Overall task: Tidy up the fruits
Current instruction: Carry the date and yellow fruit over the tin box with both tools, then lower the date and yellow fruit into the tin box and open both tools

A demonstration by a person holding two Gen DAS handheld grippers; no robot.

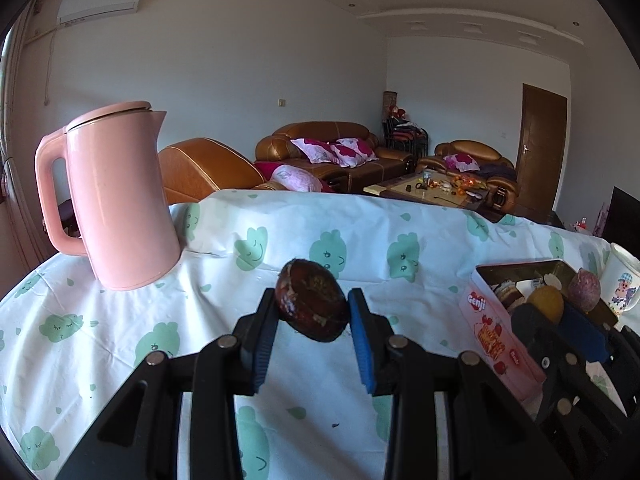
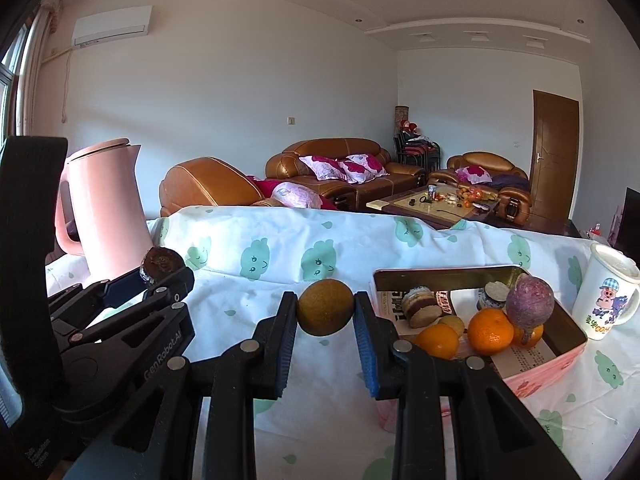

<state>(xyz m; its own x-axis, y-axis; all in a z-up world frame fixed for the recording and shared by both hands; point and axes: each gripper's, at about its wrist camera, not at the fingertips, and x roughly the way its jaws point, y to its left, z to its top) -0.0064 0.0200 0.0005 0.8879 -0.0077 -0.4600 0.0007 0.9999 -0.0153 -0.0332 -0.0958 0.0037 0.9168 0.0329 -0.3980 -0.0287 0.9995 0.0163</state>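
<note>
**Both tongs loaded, tin off to my right**

Far left of my left tongs (image 1: 312, 312): pink kettle (image 1: 120, 200), upright on the cloud-print tablecloth (image 1: 360, 224), handle facing away from the tin. L tongs are clamped on a dark brown, flattish fruit (image 1: 311, 306), tilted, pinched between the two blue pads, lifted off the cloth. Can't name the fruit; skin looks rough w/ pale patches.

Just right of that, my right tongs (image 2: 325, 314) grip a round brownish-green fruit (image 2: 325, 307), pads touching both sides, also held above the cloth.

Right of the R tongs, close by: open pink tin (image 2: 576, 326), paper lining the bottom. Inside, nearest my R finger: two oranges (image 2: 490, 331) side by side, a third mostly hidden behind. A purple round fruit (image 2: 530, 300) sits on top of them at the tin's right end. Behind the oranges, two small stacked cake-like pieces (image 2: 420, 307); can't tell exactly what.

Beyond the tin's right end, apart from it: white cartoon-pig mug (image 2: 606, 300), upright, w/ a lid on.
</note>
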